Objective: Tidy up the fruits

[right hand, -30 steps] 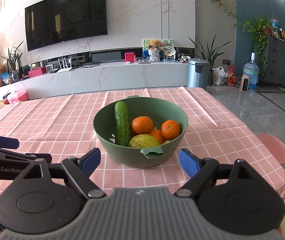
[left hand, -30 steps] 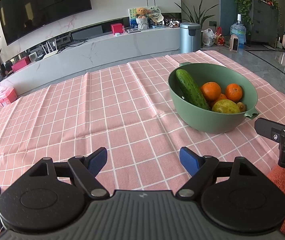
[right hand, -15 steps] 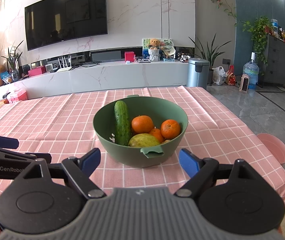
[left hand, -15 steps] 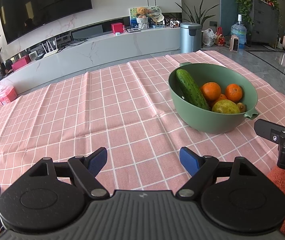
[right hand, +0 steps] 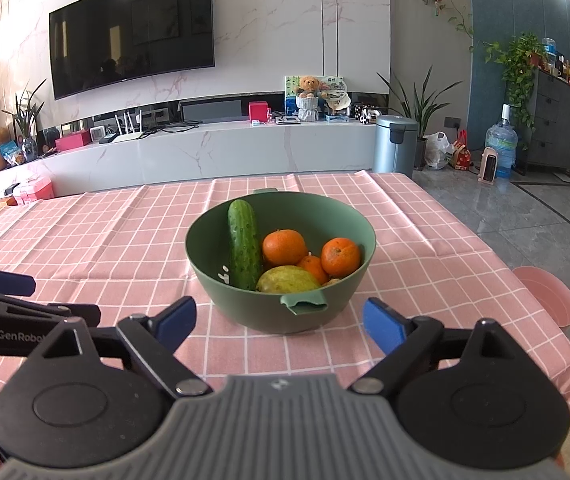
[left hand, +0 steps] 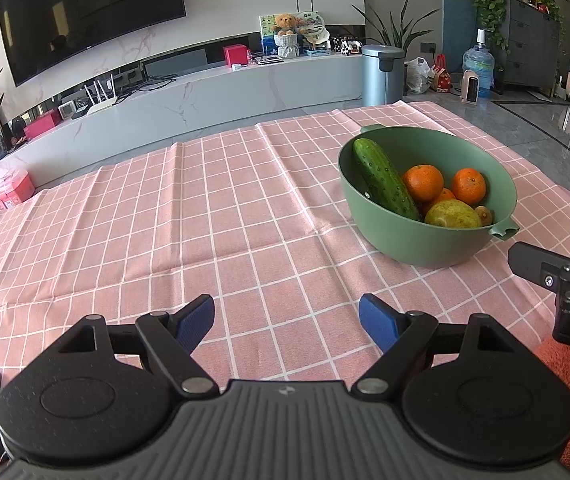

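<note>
Both tongs, left tongs (left hand: 287,316) and right tongs (right hand: 279,318), wide, empty. Round green plastic bowl (right hand: 337,224) holds long green cucumber (right hand: 244,250), oranges (right hand: 284,247), yellow-green pear (right hand: 287,280). Fits sorted or unsorted; step unclear.

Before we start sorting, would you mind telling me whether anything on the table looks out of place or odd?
One thing stands out: a cucumber leans against the inner wall of the green bowl among the oranges and a yellow-green pear-like fruit, a vegetable among fruits. Nothing looks spilled or damaged; the tablecloth only shows fold creases.

Wall television (right hand: 131,34), steel bin (right hand: 396,144), water jug (right hand: 501,146), perhaps a router (right hand: 127,130)
</note>
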Available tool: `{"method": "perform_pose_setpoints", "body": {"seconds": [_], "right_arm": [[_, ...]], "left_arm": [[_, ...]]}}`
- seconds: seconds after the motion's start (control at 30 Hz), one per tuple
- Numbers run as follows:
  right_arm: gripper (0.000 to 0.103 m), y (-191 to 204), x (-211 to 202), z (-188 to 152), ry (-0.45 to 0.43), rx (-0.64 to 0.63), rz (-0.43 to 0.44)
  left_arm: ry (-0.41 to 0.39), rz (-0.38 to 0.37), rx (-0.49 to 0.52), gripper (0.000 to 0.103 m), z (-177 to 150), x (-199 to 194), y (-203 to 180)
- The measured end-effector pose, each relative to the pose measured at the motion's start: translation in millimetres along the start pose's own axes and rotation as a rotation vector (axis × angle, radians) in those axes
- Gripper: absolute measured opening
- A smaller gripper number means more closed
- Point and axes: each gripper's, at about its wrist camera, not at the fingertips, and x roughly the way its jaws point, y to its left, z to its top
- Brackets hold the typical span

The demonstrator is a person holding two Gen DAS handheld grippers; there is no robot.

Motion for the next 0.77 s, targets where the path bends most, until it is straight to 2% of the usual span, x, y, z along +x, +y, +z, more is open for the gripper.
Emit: {"method": "perform_pose_setpoints", "body": {"seconds": [0.53, 0.77], "right_arm": [[0.089, -1.0, 0.2, -1.0, 0.005, 0.000, -0.001], [0.089, -0.9, 0.0, -1.7, 0.011, -0.006, -0.003]], "left_arm": [[0.021, -0.019, -0.029, 0.096, 1.4, -0.4, 0.2], [0.012, -0.003, -0.021, 0.096, -1.2, -0.9, 1.0]]}}
